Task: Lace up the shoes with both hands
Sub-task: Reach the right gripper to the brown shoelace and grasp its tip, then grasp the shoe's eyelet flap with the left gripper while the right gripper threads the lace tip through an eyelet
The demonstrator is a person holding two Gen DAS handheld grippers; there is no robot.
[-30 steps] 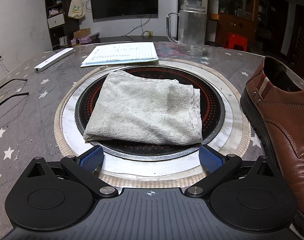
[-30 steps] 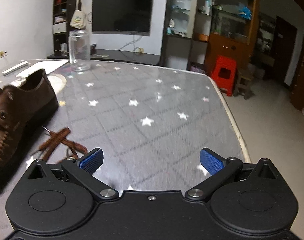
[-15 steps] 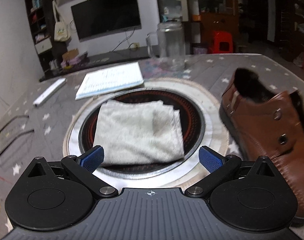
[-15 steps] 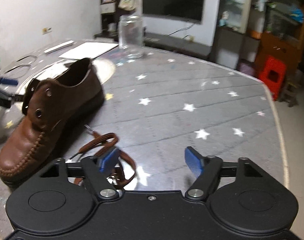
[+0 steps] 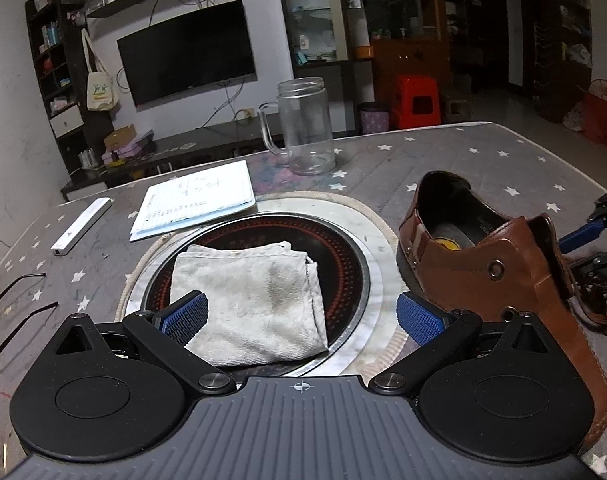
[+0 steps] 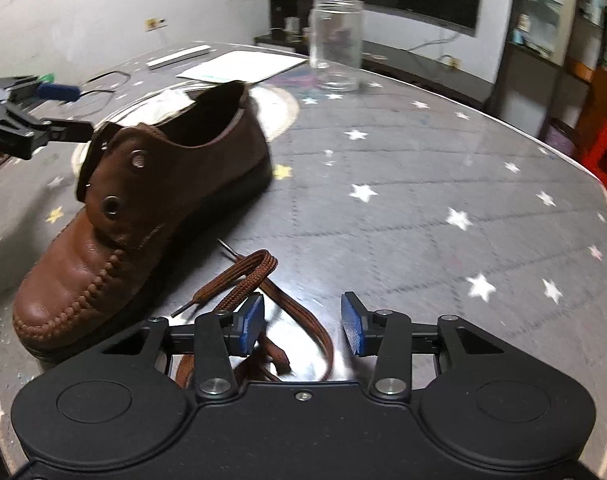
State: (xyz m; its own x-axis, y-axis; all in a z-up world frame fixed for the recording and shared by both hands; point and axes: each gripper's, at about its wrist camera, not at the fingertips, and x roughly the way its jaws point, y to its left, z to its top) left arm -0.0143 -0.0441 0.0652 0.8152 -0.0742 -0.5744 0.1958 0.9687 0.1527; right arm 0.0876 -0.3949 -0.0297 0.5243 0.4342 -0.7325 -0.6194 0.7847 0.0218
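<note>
The shoe (image 6: 143, 208) is sat unlaced on the bench (image 6: 423, 208), lace (image 6: 239, 280) piled beside it. Right tongs (image 6: 303, 322) are being closed over the lace, nothing pinched yet; left tongs (image 5: 301, 318) are held released. A lace tip probably needs picking first.

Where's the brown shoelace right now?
In the right wrist view, the shoelace lies loose on the table, right of the shoe's toe, partly between the closing right gripper's jaws.

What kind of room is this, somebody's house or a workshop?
Most likely a home living or dining room: a wall-mounted television above a low cabinet, glass-fronted display shelves, and a star-patterned table with a round cooktop set in its middle.
</note>
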